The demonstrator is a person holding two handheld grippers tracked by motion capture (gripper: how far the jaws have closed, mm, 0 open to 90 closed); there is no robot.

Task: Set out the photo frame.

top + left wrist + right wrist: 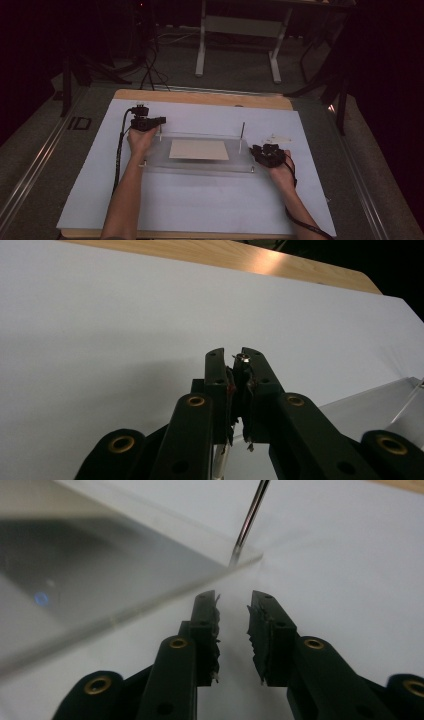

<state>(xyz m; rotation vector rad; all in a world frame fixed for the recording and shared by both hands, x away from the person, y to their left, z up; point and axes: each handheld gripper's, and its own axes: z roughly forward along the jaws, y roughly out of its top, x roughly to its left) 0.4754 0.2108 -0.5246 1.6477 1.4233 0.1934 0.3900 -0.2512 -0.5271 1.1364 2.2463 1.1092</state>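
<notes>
Two tools working the clear plate's corner rods
Left tool [239,371] is pinching a small metal rod [243,359] at the clear plate [200,162]; right tool [234,611] sits spread, nothing between, near the other rod [248,520].

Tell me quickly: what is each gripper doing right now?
Left gripper: closed on a thin metal rod at the clear plate.
Right gripper: open, nothing between its jaws.
</notes>
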